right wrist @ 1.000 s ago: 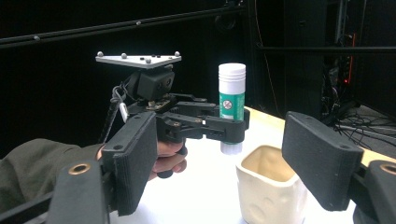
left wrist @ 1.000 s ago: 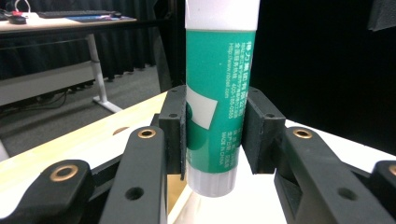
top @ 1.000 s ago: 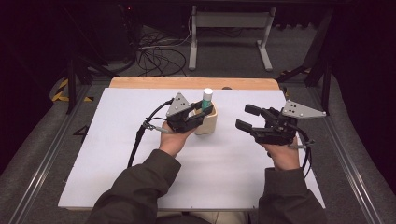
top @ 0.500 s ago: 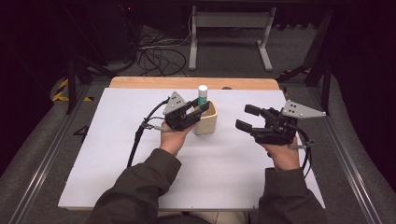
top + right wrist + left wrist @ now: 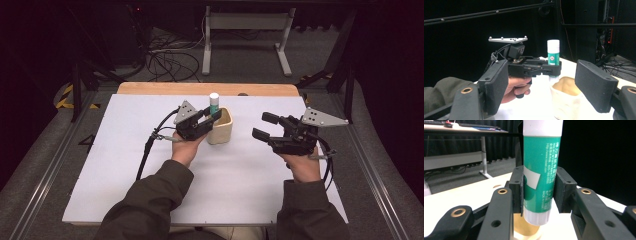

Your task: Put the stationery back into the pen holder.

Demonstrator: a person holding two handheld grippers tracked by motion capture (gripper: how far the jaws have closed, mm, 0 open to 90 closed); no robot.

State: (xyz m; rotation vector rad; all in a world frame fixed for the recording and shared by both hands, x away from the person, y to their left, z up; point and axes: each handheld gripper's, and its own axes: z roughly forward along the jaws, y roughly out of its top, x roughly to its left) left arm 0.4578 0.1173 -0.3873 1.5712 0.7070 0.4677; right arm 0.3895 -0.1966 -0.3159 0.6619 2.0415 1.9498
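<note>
1. The glue stick [image 5: 214, 101] stands upright over the mouth of the cream cup [image 5: 220, 126] at mid-desk, lower than a second ago.
2. The left gripper [image 5: 214, 116] has its jaws clamped on the stick; it looks ready to drop in.
3. The right gripper [image 5: 263, 126] waits to the right, jaws wide and empty.

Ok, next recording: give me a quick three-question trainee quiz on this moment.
1. True or false: the left gripper is shut on the glue stick.
2. Where is the glue stick's lower end? A: lying flat on the table. B: just above the cup's opening. C: between the right gripper's jaws.
3. What state is the right gripper in?

Key: 1 true. 2 B. 3 open, holding nothing.
</note>
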